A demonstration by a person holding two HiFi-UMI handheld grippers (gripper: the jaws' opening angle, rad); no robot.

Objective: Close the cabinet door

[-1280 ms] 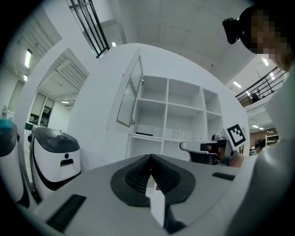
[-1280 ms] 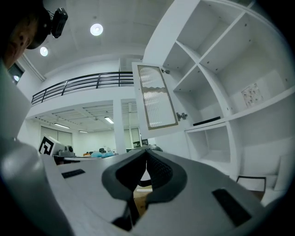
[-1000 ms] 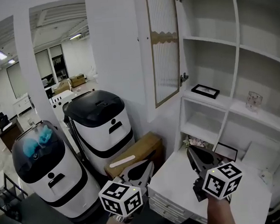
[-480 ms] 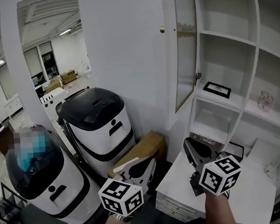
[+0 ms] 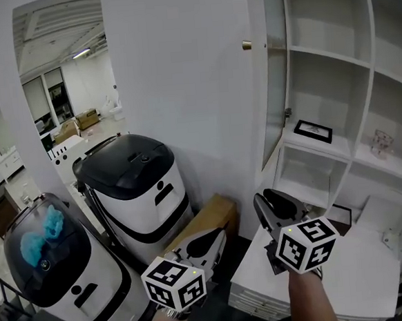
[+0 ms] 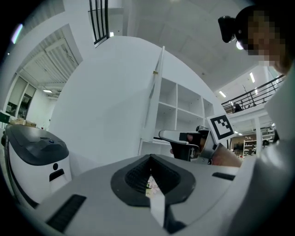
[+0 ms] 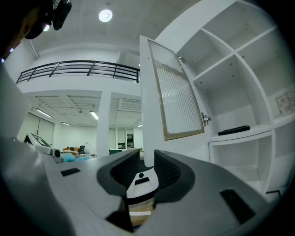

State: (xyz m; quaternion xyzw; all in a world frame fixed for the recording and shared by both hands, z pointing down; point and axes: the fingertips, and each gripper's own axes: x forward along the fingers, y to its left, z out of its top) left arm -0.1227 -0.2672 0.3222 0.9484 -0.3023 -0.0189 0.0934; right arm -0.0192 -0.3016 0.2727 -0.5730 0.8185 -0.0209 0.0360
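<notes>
My right tongs (image 5: pixel 263 203) have just been opening and stand apart with nothing between them. My left tongs (image 5: pixel 219 235) are together and empty. Both point level, low down by the tabletop (image 5: pixel 355 269). The door (image 5: pixel 276 81) is up and ahead of them, open, swung out from the cabinet (image 5: pixel 333 77) on hinges at its left upright. Neither pair touches it.

As I judge it, I'm in the reach. To do it well I should lift the right tongs to the door's free edge near the knob (image 5: pixel 247 45). I'd lay them on the outer face, well away from the hinges, where a light push turns it most. Then I'd follow the door's arc toward the shelves and ease off before it meets the frame, so it doesn't bounce back.

The head view catches the door almost edge-on and shows the knob. The right gripper view shows no knob. It shows the door's (image 7: pixel 177 101) ribbed glass broadside and a hinge (image 7: pixel 204 119). The left gripper view alone shows the right tongs (image 6: pixel 166 135) from the side, below the door's edge.
</notes>
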